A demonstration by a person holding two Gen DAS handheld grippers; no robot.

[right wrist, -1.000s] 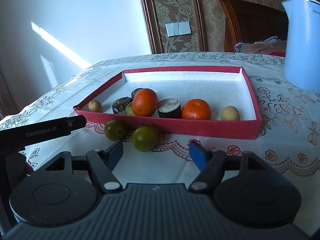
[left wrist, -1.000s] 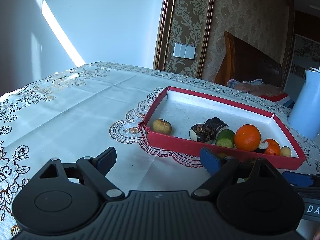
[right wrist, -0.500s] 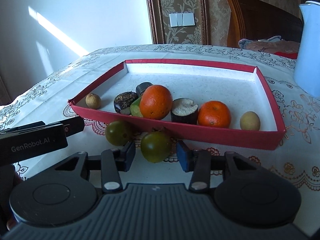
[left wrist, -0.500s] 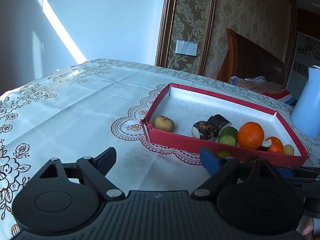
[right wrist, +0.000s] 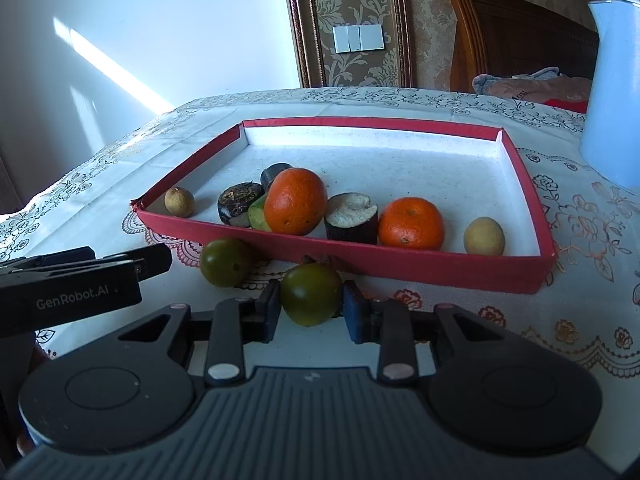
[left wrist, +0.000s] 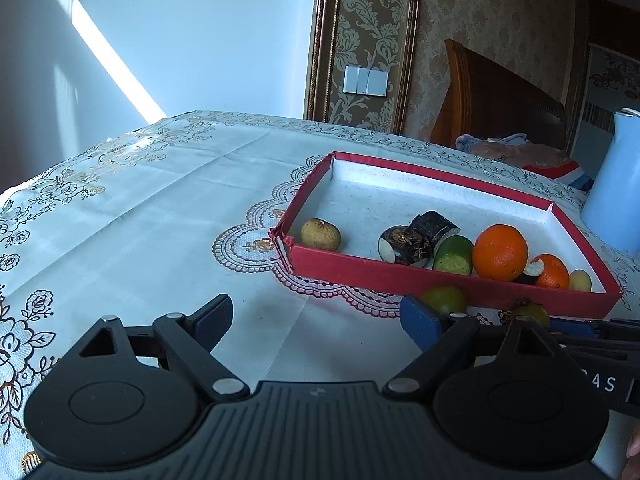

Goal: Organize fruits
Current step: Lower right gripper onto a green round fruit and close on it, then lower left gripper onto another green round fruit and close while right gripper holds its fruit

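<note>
A red tray point(right wrist: 420, 268) with a white floor holds two oranges point(right wrist: 295, 200), dark cut pieces, a green piece and two small tan fruits. Two green fruits lie on the cloth in front of it. My right gripper point(right wrist: 310, 310) has its pads against both sides of the nearer green fruit point(right wrist: 311, 295). The other green fruit point(right wrist: 225, 262) lies just left of it. My left gripper point(left wrist: 316, 320) is open and empty, left of the tray point(left wrist: 440, 280); the green fruit point(left wrist: 444, 299) shows behind its right finger.
A light blue jug point(right wrist: 616, 92) stands right of the tray. A wooden chair back point(right wrist: 516, 44) with cloth on it is behind the table. The left gripper's body point(right wrist: 72, 292) sits low at the left of the right wrist view.
My right gripper moved forward around the nearer green fruit and closed on it. My left gripper drifted slightly and stayed open.
</note>
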